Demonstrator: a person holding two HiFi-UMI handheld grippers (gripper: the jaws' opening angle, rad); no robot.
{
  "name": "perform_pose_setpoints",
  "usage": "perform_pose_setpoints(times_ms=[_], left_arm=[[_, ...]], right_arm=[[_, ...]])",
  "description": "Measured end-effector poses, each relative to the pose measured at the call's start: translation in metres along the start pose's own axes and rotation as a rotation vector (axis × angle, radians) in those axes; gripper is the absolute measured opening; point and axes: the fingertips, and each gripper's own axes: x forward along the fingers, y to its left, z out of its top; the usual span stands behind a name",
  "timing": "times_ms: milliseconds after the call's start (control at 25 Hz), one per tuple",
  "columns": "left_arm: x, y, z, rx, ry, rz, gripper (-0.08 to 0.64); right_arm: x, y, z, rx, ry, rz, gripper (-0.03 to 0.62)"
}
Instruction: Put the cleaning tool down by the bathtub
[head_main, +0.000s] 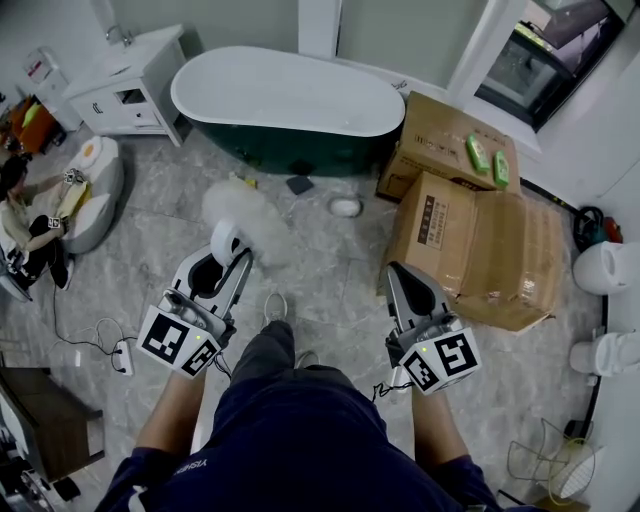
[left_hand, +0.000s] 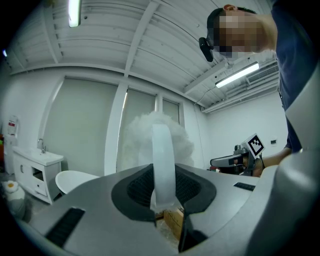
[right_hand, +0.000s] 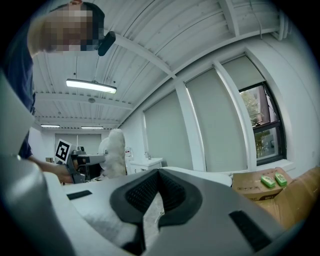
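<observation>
The cleaning tool is a fluffy white duster (head_main: 246, 214) on a clear plastic handle (left_hand: 163, 160). My left gripper (head_main: 233, 262) is shut on that handle, and the fluffy head (left_hand: 150, 134) stands up beyond the jaws. The duster hangs above the marble floor, a short way in front of the white and dark green bathtub (head_main: 290, 105). My right gripper (head_main: 398, 272) is shut with nothing in it, level with the left one and to its right. From the right gripper view the duster (right_hand: 116, 151) shows off to the left.
Large cardboard boxes (head_main: 478, 235) lie right of the bathtub. A white vanity cabinet (head_main: 128, 88) stands at its left end. A small white bowl (head_main: 345, 207) and a dark square pad (head_main: 299, 185) lie by the tub. A person (head_main: 30, 225) sits at far left.
</observation>
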Motion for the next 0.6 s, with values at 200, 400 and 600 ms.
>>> perform_pose_setpoints(times_ms=[200,400,600], left_arm=[[0.014,0.015,-0.002,-0.017,-0.015,0.004,0.104],[0.028,0.038,-0.007,-0.027,-0.011,0.011,0.104],[0.046,0.069,-0.012,-0.036,0.001,0.009,0.104]], right_arm=[[0.017,-0.010,0.000,-0.007,0.004,-0.001,0.003],[0.042,-0.017,-0.002,-0.007,0.012,0.003,0.003],[0.079,-0.023,-0.004,0.000,0.022,0.007,0.003]])
